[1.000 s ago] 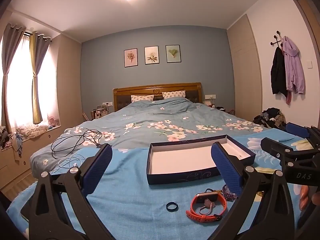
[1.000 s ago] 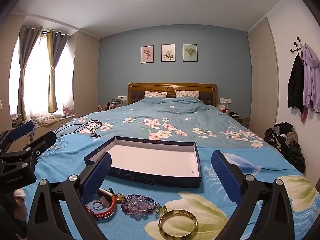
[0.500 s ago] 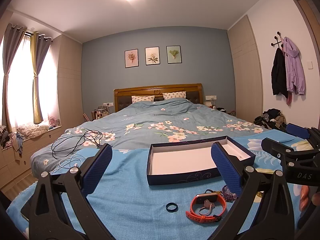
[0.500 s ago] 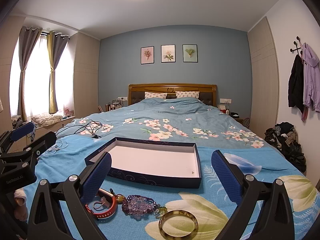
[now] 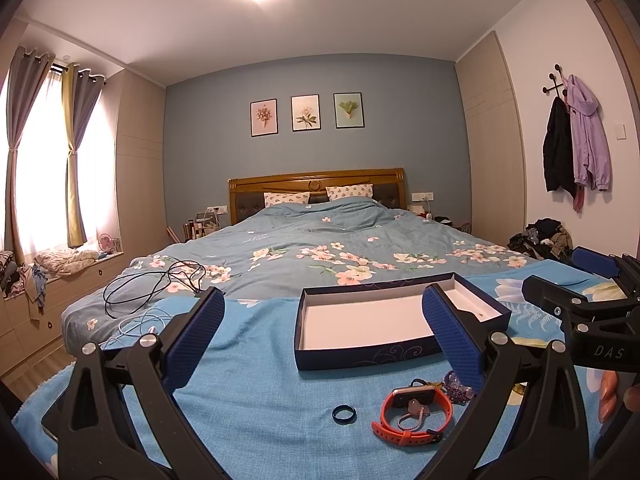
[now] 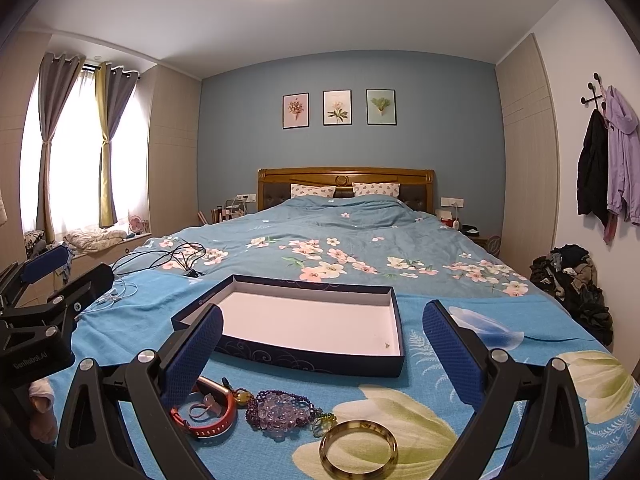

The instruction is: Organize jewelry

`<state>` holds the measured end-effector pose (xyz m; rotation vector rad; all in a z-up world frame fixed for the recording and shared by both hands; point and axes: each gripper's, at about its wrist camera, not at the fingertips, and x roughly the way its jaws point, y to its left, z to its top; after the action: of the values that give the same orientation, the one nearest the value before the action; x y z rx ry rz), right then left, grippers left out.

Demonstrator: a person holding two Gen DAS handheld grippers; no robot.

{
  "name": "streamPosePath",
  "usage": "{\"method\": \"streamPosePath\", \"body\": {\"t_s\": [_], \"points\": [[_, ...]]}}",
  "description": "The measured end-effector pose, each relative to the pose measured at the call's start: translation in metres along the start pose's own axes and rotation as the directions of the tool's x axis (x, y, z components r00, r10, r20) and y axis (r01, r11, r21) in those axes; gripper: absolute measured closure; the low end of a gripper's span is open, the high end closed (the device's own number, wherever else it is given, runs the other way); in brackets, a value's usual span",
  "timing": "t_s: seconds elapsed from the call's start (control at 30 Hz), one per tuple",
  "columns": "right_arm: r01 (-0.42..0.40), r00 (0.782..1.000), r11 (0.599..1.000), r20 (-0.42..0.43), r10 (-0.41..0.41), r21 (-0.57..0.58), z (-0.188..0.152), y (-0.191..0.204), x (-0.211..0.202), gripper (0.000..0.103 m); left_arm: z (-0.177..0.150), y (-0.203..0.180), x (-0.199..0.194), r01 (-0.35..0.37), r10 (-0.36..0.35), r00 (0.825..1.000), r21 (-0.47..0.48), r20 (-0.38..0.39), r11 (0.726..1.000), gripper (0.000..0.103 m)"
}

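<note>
We hold the left tool (image 5: 320, 332) and the right tool (image 6: 322, 338) spread wide above the foot of the bed (image 6: 352, 236), neither gripping anything. The jewelry lies loose on the blue blanket (image 5: 256, 392) just in front of the empty box (image 6: 308, 322): a dark ring (image 5: 343, 414), an orange watch band (image 5: 414, 412) with a small ring resting inside its loop, a purple beaded bracelet (image 6: 280, 412), and an amber bangle (image 6: 359, 447). We judge nothing is sorted yet. The soft blanket could let our fingers push the dark ring down into the cloth rather than pinch it. The beads touch the watch band, so lifting one may drag the other. Both tools work close together here and could collide. Cables (image 5: 156, 284) lie well to the left, out of our way.
</note>
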<state>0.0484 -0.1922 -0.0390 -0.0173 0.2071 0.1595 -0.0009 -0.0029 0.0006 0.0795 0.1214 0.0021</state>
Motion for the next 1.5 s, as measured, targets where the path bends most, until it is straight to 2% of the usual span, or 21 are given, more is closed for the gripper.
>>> {"method": "streamPosePath", "body": {"t_s": [1.5], "points": [[-0.007, 1.0, 1.0, 0.009, 0.007, 0.005, 0.0017, -0.001, -0.0043, 0.006, 0.0021, -0.0019, 0.0013, 0.0, 0.0, 1.0, -0.005, 0.003, 1.0, 0.006]]}}
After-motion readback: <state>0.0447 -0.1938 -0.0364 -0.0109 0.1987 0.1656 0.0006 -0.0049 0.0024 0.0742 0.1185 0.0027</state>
